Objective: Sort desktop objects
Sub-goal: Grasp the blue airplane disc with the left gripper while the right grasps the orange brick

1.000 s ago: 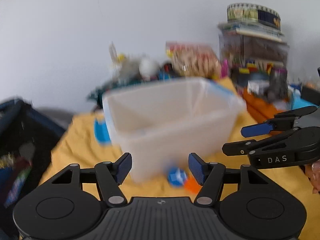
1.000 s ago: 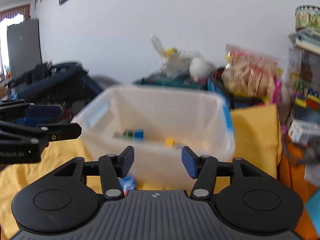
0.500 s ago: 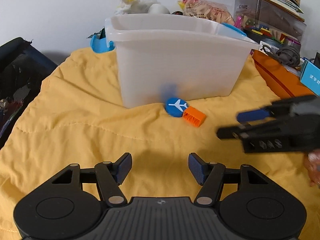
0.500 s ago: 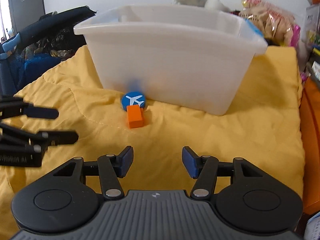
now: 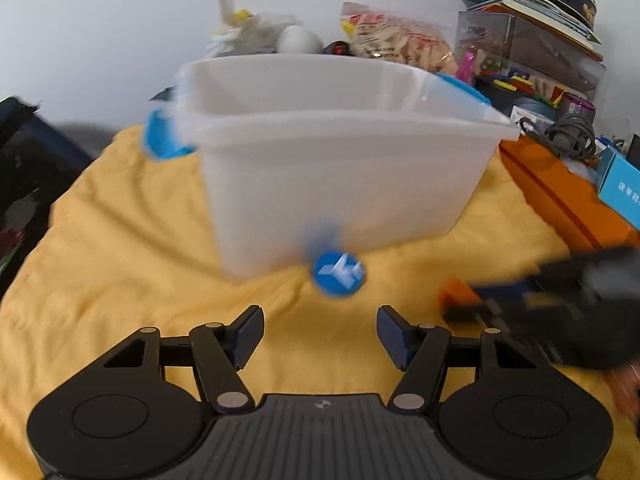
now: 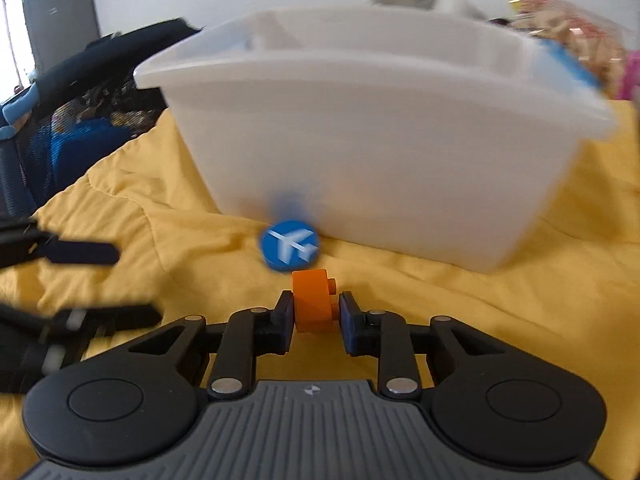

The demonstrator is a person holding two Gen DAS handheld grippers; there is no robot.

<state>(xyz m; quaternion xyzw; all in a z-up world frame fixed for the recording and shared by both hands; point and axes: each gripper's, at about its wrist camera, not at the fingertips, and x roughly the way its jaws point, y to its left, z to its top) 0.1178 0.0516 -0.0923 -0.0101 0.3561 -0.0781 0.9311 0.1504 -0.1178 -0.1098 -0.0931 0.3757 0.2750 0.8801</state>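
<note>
Right gripper (image 6: 313, 314) is seen closing its jaws around the orange block (image 6: 312, 302), which lies lengthwise between them on the yellow cloth (image 6: 460, 320) just before the blue disc (image 6: 290, 245), while the left gripper (image 5: 320, 334) is held wide and empty.

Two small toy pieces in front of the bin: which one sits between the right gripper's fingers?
The orange rectangular block, between the closing right gripper. The round blue airplane disc lies beyond it, against the white plastic bin.

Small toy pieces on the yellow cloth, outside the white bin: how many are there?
2. The blue airplane disc lies against the bin's front wall; the orange block is between the right claw's closing pads. More may be hidden inside the bin.
</note>
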